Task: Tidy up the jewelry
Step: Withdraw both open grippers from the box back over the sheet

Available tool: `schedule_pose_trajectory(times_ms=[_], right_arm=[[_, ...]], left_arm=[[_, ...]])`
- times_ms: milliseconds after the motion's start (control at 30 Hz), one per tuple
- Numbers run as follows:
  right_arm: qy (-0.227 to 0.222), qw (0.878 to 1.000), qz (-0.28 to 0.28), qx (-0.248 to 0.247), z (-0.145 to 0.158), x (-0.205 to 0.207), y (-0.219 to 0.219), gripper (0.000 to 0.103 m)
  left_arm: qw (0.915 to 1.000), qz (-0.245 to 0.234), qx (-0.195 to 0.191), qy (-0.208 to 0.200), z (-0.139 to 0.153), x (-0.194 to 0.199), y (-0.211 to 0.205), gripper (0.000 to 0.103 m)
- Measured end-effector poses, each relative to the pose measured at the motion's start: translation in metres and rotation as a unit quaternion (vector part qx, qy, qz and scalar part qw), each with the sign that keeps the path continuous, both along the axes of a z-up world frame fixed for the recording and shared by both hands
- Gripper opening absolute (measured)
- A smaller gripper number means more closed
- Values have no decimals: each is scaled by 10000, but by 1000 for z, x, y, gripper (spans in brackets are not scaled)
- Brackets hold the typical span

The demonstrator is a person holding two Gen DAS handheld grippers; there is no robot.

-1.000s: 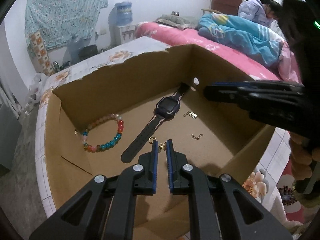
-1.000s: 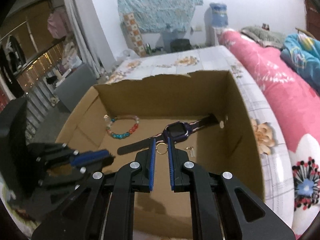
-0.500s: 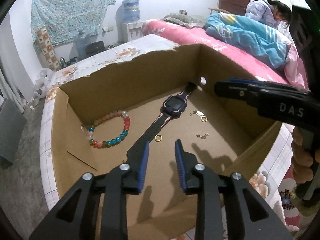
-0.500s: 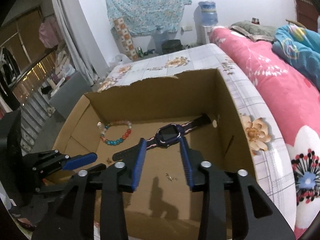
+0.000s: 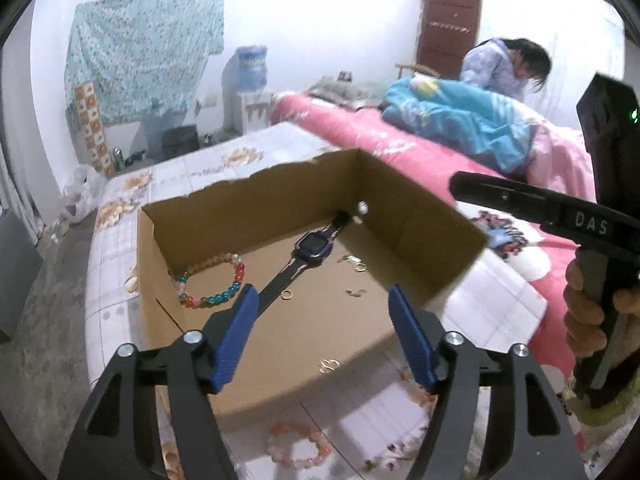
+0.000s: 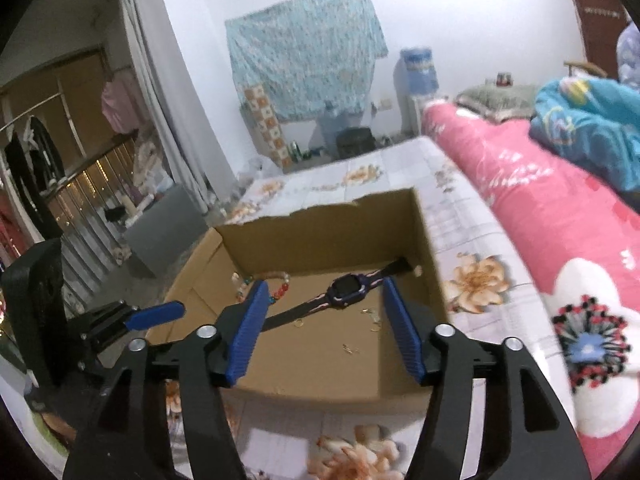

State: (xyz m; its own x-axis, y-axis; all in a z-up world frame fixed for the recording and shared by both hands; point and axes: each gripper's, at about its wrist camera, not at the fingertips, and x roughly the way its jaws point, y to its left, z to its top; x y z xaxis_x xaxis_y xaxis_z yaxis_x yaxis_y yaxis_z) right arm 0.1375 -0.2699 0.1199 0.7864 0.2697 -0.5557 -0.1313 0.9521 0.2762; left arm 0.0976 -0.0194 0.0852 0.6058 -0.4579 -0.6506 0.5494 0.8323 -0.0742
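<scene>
An open cardboard box [image 5: 424, 216] [image 6: 332, 236] sits on the flowered bed cover. Inside lie a dark watch [image 5: 312, 246] [image 6: 346, 290], a coloured bead bracelet [image 5: 216, 280] [image 6: 280, 290], a gold ring [image 5: 286, 295] and small gold earrings [image 5: 356, 266] [image 6: 372, 314]. A gold piece [image 5: 329, 366] lies near the box's front wall. A pink bead bracelet [image 5: 298, 444] lies on the cover in front of the box. My left gripper [image 5: 322, 320] is open and empty above the box's front. My right gripper [image 6: 324, 312] is open and empty, also above the front; its finger shows in the left wrist view [image 5: 520, 200].
A pink quilt [image 6: 540, 208] and a blue blanket [image 5: 452, 120] lie to the right, with a person [image 5: 508, 64] behind. A water dispenser [image 5: 250, 80] and a hanging cloth [image 5: 144, 48] stand at the far wall. The bed edge and grey floor [image 5: 48, 320] are left.
Both grippers opened, dropped their small gold pieces into the box, then pulled back and up, opening wider. The box looks smaller and farther now.
</scene>
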Motion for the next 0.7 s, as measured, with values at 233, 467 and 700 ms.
schedule_pose_trajectory(times_ms=[233, 467, 700], right_arm=[[-73, 9985, -478, -249, 3, -50, -44, 62], [549, 9962, -657, -151, -34, -58, -50, 62], [1488, 9862, -704, -157, -85, -51, -33, 62]], left_arm=[[9994, -312, 6, -136, 4, -42, 2, 85], [9979, -377, 296, 428, -31, -52, -22, 89], [9886, 177, 981, 1133, -78, -36, -42, 89]])
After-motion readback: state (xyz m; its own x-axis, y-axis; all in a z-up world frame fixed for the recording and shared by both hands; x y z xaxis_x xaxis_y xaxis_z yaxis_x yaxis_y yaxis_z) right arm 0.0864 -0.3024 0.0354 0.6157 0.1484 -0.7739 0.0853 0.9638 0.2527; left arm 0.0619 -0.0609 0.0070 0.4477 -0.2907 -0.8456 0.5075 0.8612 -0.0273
